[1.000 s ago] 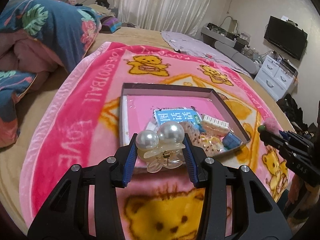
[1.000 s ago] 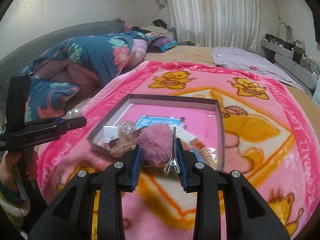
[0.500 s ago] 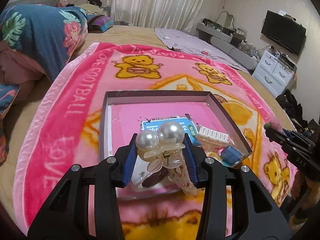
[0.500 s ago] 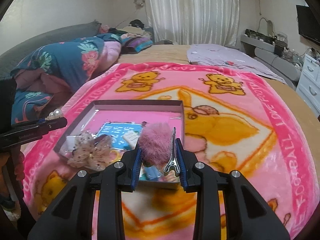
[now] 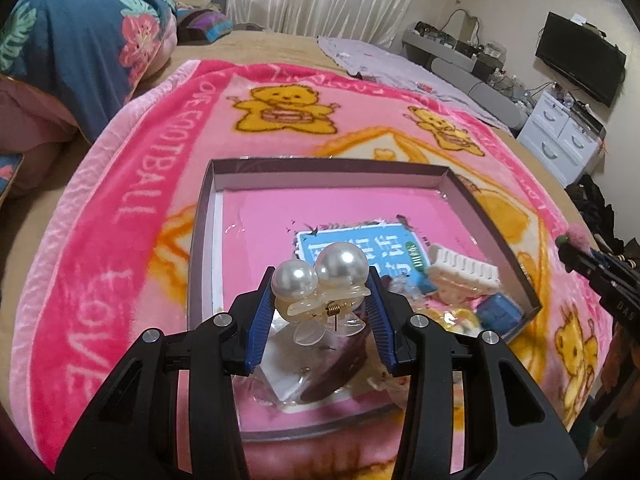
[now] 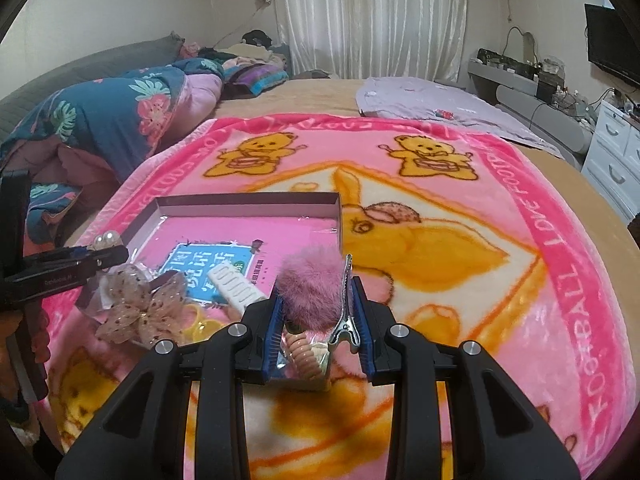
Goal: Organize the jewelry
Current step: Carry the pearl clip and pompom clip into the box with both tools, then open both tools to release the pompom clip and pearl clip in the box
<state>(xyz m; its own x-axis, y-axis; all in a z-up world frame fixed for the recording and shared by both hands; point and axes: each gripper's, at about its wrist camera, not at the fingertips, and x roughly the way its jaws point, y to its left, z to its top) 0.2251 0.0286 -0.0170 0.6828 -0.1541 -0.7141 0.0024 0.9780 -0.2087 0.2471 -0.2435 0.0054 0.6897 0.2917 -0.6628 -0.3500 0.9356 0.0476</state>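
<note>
My left gripper (image 5: 320, 304) is shut on a clear claw hair clip with two large pearls (image 5: 320, 280) and holds it above the near part of a shallow grey-rimmed box (image 5: 202, 236) with a pink floor. My right gripper (image 6: 318, 320) is shut on a pink pompom hair clip with a metal clasp (image 6: 312, 284), above the box's near right corner (image 6: 339, 216). The box holds a blue card (image 5: 376, 252), a white comb clip (image 5: 464, 270), a sheer bow (image 6: 144, 304) and yellow hair ties (image 6: 202, 326).
The box lies on a pink teddy-bear blanket (image 5: 132, 184) on a bed. A floral duvet (image 5: 80, 52) is heaped at the left. A lilac sheet (image 6: 436, 100) lies at the far side. White drawers (image 5: 560, 136) and a TV (image 5: 580, 60) stand at the right.
Both grippers have moved forward over the box while keeping their clips. The box now fills more of both views.
</note>
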